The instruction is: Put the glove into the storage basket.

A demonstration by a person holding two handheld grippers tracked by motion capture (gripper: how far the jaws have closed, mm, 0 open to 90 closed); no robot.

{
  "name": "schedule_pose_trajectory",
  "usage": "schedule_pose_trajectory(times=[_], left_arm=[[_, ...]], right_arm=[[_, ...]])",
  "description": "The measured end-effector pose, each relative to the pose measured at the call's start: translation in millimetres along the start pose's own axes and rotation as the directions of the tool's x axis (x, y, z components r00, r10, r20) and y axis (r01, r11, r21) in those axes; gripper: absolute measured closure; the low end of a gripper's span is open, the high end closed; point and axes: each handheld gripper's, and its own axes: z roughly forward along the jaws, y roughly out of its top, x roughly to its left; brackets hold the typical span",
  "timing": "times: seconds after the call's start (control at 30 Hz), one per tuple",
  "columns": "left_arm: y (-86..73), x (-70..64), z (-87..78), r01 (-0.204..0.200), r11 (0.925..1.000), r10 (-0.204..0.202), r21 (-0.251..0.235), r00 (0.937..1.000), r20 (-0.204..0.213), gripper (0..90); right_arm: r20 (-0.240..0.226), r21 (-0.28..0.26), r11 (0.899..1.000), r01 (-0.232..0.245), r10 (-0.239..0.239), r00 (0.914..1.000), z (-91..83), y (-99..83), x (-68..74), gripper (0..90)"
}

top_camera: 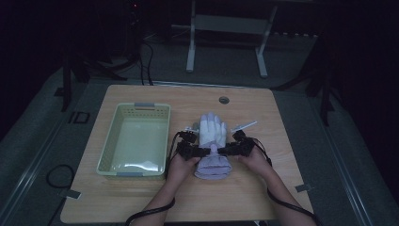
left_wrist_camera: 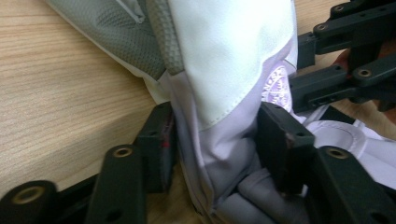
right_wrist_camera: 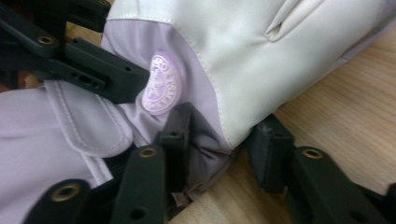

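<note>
Left claw (left_wrist_camera: 212,140): jaws drawn in on the glove's wrist, lilac fabric bunched between the pads; in the high view it sits at the glove's left edge (top_camera: 190,149).
Right claw (right_wrist_camera: 219,144): jaws pinching the opposite side of the same wrist, a fold of cloth gathered between them; in the high view it sits at the right edge (top_camera: 235,148).
Glove (top_camera: 212,141): white and lilac, lying flat on the surface between the two claws, fingers pointing away from the person, cuff towards them.
Badge (right_wrist_camera: 161,84): round embossed lilac patch, just above the right claw's grip.
Handling: judged light, soft and limp; it will likely sag and fold wherever unsupported; smooth shell may slide against hard pads.
Hold point: the narrowed wrist, where gathered cloth gives the jaws bulk; the flat palm panel offers less to bite.
Basket (top_camera: 113,141): pale green, open-topped, just beyond the left claw, apart from the glove.
Surface (top_camera: 263,197): light wood, bare near the person.
</note>
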Motion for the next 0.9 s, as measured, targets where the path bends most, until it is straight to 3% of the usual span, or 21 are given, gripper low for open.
schedule_pose_trajectory(times=[0.1, 0.23, 0.63, 0.9], left_arm=[[2.6, -4.3, -0.7, -0.023, 0.9997, 0.023, 0.009, 0.9997, -0.011, 58.0], [4.6, -9.9, -3.1, -0.064, 0.9979, 0.064, 0.009, 0.9977, -0.024, 66.2], [14.1, -33.8, -17.7, -0.110, 0.9935, 0.111, -0.027, 0.9939, 0.000, 70.2], [27.4, -56.6, -36.4, -0.175, 0.9832, 0.176, -0.050, 0.9842, 0.014, 70.4]], right_arm=[[-0.017, -0.009, 1.000, -0.008, 0.007, 0.9998, 0.0, -1.1, -0.2, 70.6], [0.029, -0.041, 0.999, 0.014, -0.013, 0.9995, -3.2, -2.6, 7.0, 78.5], [0.098, -0.112, 0.992, 0.059, -0.048, 0.9940, -27.3, -3.7, 18.9, 81.0], [0.116, -0.179, 0.980, 0.087, -0.066, 0.9910, -57.6, -2.4, 29.2, 81.0]])
